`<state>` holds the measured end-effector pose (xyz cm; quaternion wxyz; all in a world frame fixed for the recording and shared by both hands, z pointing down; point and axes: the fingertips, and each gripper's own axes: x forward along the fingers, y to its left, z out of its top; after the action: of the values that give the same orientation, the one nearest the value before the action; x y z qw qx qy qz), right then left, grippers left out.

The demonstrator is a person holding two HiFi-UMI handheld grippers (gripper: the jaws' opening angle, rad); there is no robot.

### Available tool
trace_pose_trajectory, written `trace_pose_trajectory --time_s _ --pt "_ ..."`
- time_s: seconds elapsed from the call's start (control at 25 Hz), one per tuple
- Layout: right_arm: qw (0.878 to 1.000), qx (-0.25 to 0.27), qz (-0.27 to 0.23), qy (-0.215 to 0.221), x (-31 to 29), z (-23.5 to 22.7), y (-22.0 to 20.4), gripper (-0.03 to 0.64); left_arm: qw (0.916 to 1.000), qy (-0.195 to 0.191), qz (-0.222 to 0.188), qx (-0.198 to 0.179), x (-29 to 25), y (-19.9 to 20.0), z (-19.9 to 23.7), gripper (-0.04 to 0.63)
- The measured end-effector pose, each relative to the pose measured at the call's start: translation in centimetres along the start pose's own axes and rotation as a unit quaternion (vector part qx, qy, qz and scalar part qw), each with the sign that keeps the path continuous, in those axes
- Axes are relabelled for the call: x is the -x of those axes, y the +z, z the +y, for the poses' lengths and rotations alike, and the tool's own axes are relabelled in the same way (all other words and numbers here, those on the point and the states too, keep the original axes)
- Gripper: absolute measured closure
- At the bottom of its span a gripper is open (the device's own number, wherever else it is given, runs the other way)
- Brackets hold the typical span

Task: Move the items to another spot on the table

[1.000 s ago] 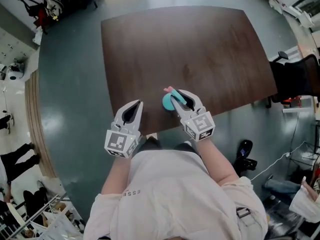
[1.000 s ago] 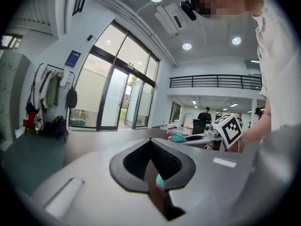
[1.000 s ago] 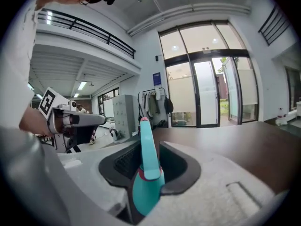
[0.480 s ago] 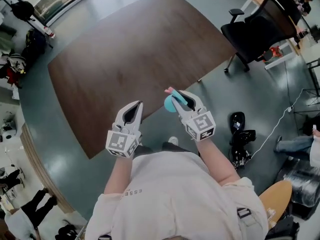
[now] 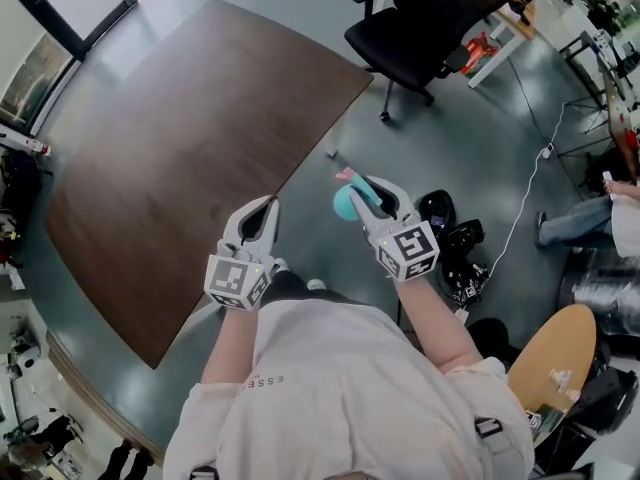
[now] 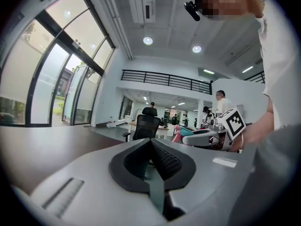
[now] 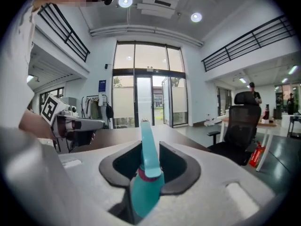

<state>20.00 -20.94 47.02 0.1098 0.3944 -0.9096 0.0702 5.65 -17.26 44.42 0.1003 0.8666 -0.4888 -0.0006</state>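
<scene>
A: Where is the teal item (image 5: 344, 202) at this point?

B: It sits in the right gripper (image 5: 366, 190), whose jaws stand narrow with their pads pressed on its slim sides. A pink band rings it. It hangs over the floor (image 5: 470, 138), off the corner of the table (image 5: 180, 138), touching nothing but the pads.

A: And the left gripper (image 5: 262, 210)?

B: Its jaws are together with nothing between them. It hovers near the table's edge.

A: How should the carry go?

B: Probably with an even squeeze and a slow swing toward the bare wood. The item stands tall out of a thin grip, so a jerk could let it pivot. The person should lower it until it rests on the top and only then part the jaws. The office chair (image 5: 420, 28) stands well apart and should be no obstacle.

A: Any containers to aim for?

B: No tray, bin or box shows in any view, so nothing can be said of contents. The item looks bound for the open tabletop.
</scene>
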Motion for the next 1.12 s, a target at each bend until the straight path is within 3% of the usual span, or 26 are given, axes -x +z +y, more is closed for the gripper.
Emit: trace_pose_trajectory --time_s 0.24,0.52,0.84,1.12 --pt "0.997 -0.024 -0.007 -0.067 2.6 -7.0 -1.4 0.517 0.9980 -0.061 0.012 -0.013 -7.3 -0.2 -2.5 0.578" --pt "0.994 -0.041 0.014 -0.101 -0.1 -13.8 -1.9 0.517 0.9948 -0.101 0.012 -0.008 -15.7 0.4 -1.7 0.578" --pt "0.995 -0.028 0.018 -0.092 -6.7 -20.7 0.5 0.517 0.9976 -0.069 -0.002 -0.007 -23.2 2.6 3.9 0.578" --pt "0.999 -0.009 0.018 -0.034 -14.6 -23.1 3.2 0.526 1.0000 -0.006 -0.005 0.000 -25.3 4.0 9.5 0.578"
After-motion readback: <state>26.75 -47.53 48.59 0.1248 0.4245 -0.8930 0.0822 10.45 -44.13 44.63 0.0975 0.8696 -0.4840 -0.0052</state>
